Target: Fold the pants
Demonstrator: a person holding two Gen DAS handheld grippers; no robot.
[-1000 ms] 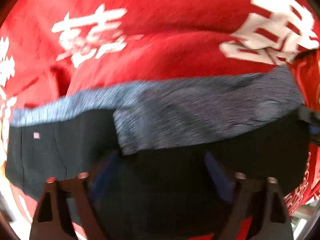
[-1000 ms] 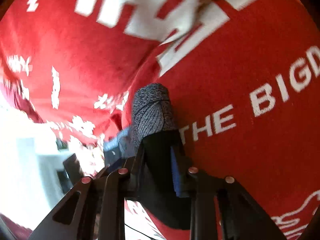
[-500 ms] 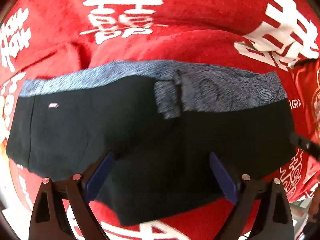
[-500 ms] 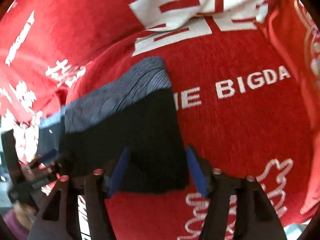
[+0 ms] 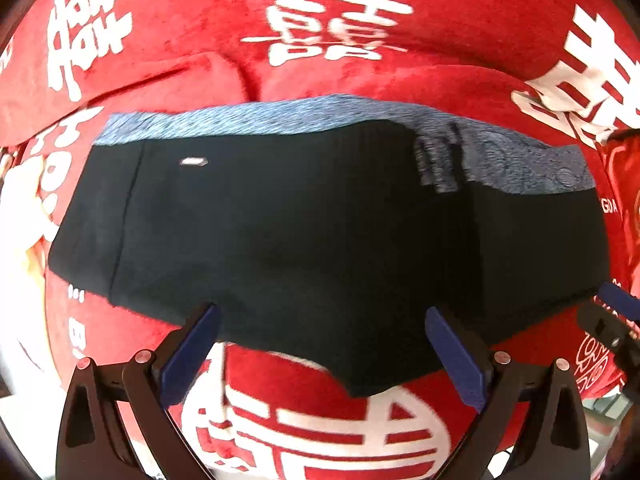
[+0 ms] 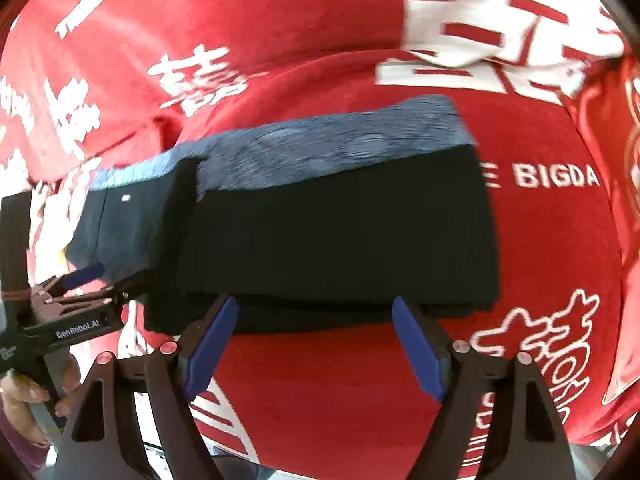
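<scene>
The black pants (image 5: pixel 320 236) with a blue-grey patterned waistband (image 5: pixel 280 118) lie folded flat on a red cloth; they also show in the right wrist view (image 6: pixel 328 240). My left gripper (image 5: pixel 320 344) is open and empty, just short of the pants' near edge. My right gripper (image 6: pixel 314 340) is open and empty at the near edge of the folded stack. The left gripper shows in the right wrist view (image 6: pixel 80 280) at the pants' left end. The right gripper's blue fingertip (image 5: pixel 616 300) shows at the right edge of the left wrist view.
The red cloth (image 5: pixel 320 0) with white characters and lettering (image 6: pixel 556 176) covers the whole surface and is wrinkled behind the pants. A person's hand (image 6: pixel 24 400) holds the left gripper's handle.
Both grippers have let go of the pants, opened and pulled back toward me. The pants now lie flat in a folded stack.
</scene>
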